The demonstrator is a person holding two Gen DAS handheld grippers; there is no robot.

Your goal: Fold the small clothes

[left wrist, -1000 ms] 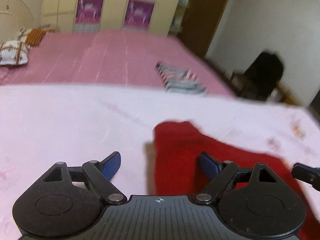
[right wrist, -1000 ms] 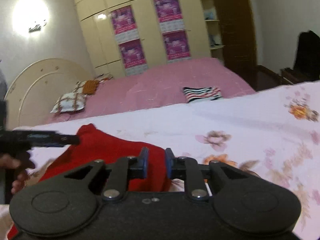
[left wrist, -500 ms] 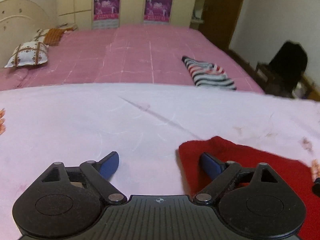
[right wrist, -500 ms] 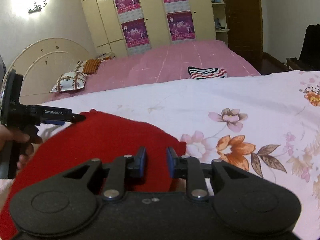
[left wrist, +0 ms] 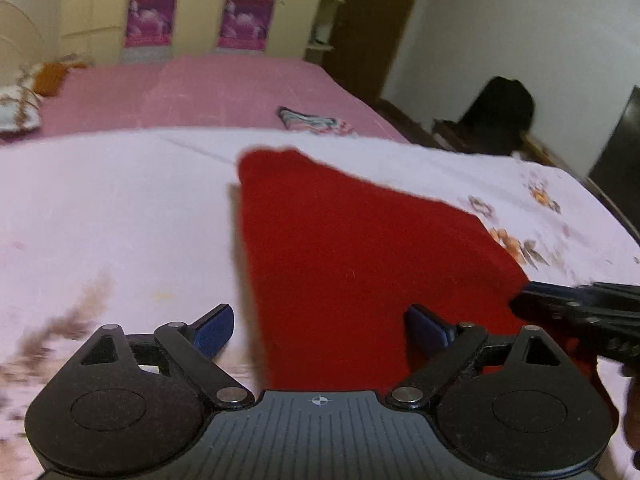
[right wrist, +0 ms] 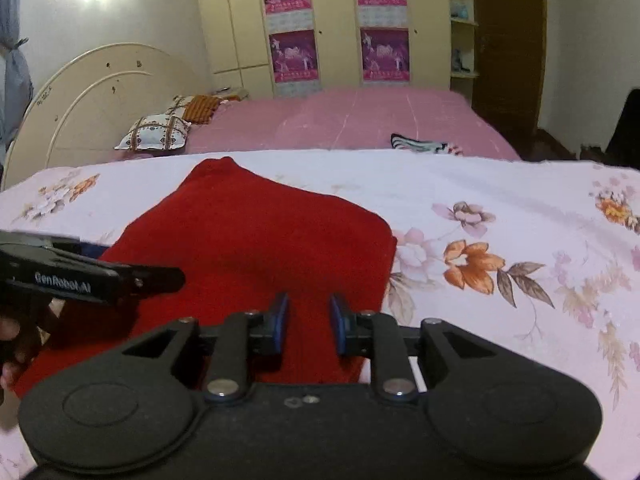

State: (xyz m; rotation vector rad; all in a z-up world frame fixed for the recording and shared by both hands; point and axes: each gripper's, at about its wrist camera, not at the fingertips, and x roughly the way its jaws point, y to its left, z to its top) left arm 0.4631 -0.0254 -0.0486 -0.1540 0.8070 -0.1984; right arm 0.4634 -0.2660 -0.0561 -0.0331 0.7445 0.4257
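Note:
A red garment lies flat on the floral white sheet, its narrow end pointing away from me; it also shows in the right wrist view. My left gripper is open wide over the garment's near left edge, holding nothing. My right gripper hangs over the garment's near edge with its jaws partly open, a gap between the pads and nothing gripped. Each gripper appears in the other's view, the right one at the garment's right corner, the left one over its left side.
A pink bed lies beyond the sheet with a striped folded garment on it and pillows by the headboard. Wardrobe doors stand behind. A dark chair stands at the right.
The left gripper has swung right so that the red garment now fills its middle view. The right gripper's jaws have opened a little wider. The garment lies flatter and more spread out.

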